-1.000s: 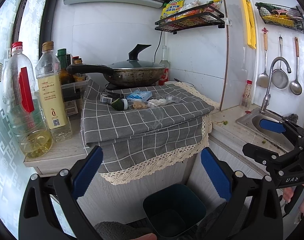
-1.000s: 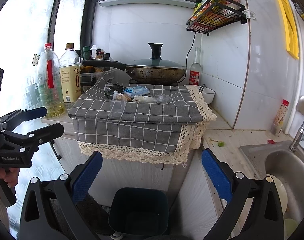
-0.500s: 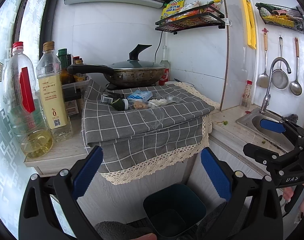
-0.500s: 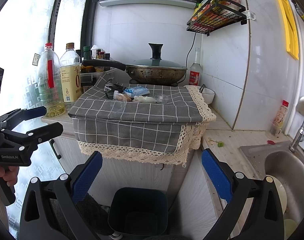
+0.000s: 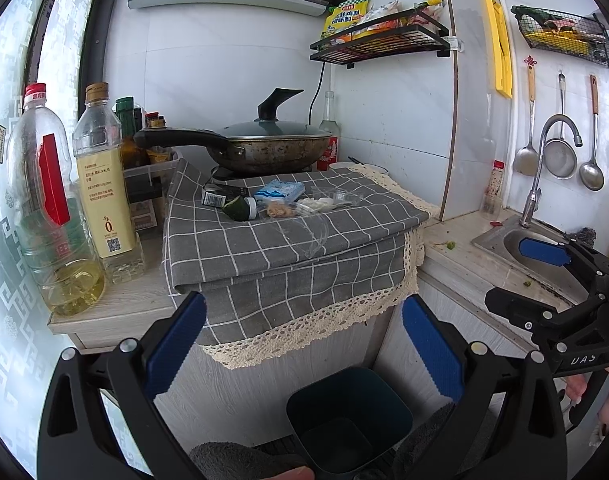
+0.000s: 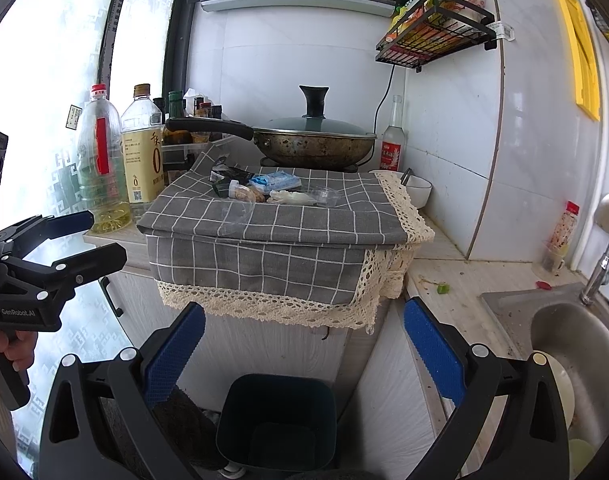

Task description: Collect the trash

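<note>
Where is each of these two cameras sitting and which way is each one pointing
Left wrist: on the left gripper, facing the grey cloth and wok; its open blue fingers frame the bin, the right gripper at right.
Right wrist: on the right gripper, facing the same cloth from further right, sink at right, the left gripper at left.
Shared: cloth, trash pile, wok, bin.
</note>
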{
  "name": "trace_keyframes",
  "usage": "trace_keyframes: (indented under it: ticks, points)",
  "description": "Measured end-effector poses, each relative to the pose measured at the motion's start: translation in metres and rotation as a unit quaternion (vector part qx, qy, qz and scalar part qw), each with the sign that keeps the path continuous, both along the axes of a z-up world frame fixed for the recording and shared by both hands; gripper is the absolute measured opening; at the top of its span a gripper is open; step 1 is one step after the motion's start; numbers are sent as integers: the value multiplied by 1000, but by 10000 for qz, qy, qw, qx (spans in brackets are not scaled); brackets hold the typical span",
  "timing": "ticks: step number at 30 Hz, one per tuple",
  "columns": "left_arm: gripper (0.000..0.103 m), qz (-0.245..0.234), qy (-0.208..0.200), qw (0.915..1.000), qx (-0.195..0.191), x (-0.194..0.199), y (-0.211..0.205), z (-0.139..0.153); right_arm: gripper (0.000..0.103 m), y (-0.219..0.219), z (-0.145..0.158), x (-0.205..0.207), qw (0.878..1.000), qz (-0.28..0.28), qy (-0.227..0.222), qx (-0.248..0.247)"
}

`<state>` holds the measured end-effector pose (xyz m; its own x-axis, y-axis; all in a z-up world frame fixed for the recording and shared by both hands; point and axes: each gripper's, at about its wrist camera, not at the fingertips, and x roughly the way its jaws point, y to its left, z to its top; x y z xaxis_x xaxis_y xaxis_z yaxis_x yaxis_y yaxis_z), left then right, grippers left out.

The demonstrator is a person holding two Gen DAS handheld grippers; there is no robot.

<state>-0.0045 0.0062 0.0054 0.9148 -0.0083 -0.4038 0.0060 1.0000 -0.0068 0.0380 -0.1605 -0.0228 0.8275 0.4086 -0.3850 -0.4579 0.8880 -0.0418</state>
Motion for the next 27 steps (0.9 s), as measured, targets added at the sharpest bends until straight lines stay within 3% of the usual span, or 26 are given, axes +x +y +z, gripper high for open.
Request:
trace_keyframes:
  ticks: [27]
  points:
    - [100, 28, 87, 10000, 12, 2, 1, -5, 100, 0, -3, 1, 10000, 8, 32, -18]
